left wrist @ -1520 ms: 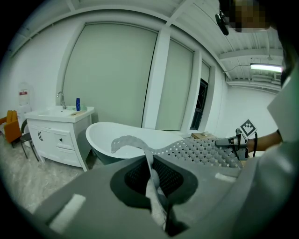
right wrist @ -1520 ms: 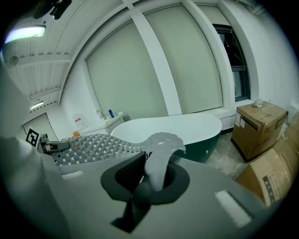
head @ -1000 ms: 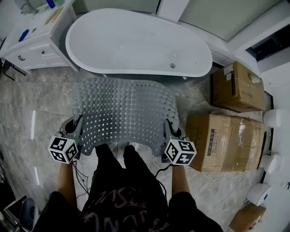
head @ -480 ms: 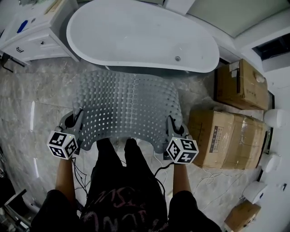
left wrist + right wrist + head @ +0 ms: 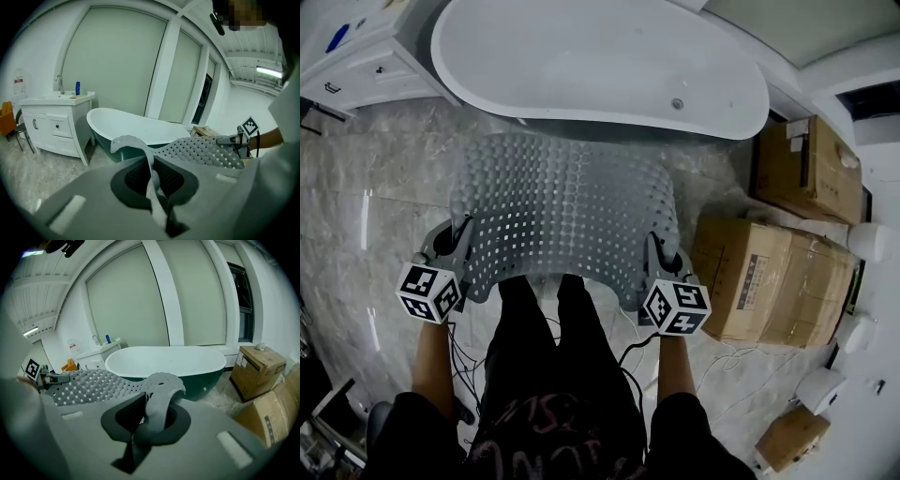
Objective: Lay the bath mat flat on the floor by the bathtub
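Observation:
A grey perforated bath mat (image 5: 562,211) hangs stretched in the air between both grippers, above the marble floor (image 5: 356,216) in front of the white bathtub (image 5: 591,56). My left gripper (image 5: 461,246) is shut on the mat's left edge (image 5: 151,180). My right gripper (image 5: 659,258) is shut on its right edge (image 5: 152,411). The mat bows upward in the middle and its far edge droops toward the tub. In each gripper view the mat (image 5: 206,152) (image 5: 89,383) runs across to the other gripper, with the bathtub (image 5: 131,129) (image 5: 173,359) behind.
Cardboard boxes (image 5: 769,277) (image 5: 811,169) stand on the floor to the right of the tub. A white vanity cabinet (image 5: 352,66) stands at the left. The person's legs (image 5: 548,328) are under the mat's near edge. Cables (image 5: 628,352) trail by the feet.
The bathtub has slid up and right in the head view as the person closes on it. The mat stays held between both grippers.

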The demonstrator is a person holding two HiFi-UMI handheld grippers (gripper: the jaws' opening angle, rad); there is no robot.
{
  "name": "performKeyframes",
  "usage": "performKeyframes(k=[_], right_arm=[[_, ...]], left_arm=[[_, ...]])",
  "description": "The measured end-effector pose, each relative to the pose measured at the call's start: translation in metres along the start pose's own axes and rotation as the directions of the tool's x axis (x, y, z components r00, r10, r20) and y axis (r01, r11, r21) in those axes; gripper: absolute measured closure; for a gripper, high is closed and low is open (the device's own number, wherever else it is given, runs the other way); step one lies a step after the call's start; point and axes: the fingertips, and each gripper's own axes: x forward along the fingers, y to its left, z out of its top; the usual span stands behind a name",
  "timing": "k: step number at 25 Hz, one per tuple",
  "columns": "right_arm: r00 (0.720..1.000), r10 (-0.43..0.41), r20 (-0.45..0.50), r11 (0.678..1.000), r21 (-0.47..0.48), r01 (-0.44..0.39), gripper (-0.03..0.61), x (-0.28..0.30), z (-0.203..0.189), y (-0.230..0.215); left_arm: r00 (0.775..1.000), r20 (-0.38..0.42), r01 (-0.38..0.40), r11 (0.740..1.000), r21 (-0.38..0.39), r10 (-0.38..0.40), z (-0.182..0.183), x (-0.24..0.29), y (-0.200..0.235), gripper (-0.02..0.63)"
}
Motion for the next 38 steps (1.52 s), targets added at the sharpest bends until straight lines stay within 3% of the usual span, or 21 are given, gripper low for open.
performKeyframes(k=[15, 38], right_arm=[[0.998, 0.005, -0.056, 1.0, 0.004, -0.005, 0.529, 0.044, -0.027, 0.004], [0.995, -0.004, -0.097, 1.0, -0.002, 0.004, 0.528, 0.107, -0.069, -0.007]], left_arm=[[0.999, -0.05, -0.008, 0.999, -0.034, 0.007, -0.036, 0.031, 0.028, 0.6], [0.994, -0.106, 0.006, 1.0, -0.021, -0.008, -0.088, 0.097, 0.056, 0.6]])
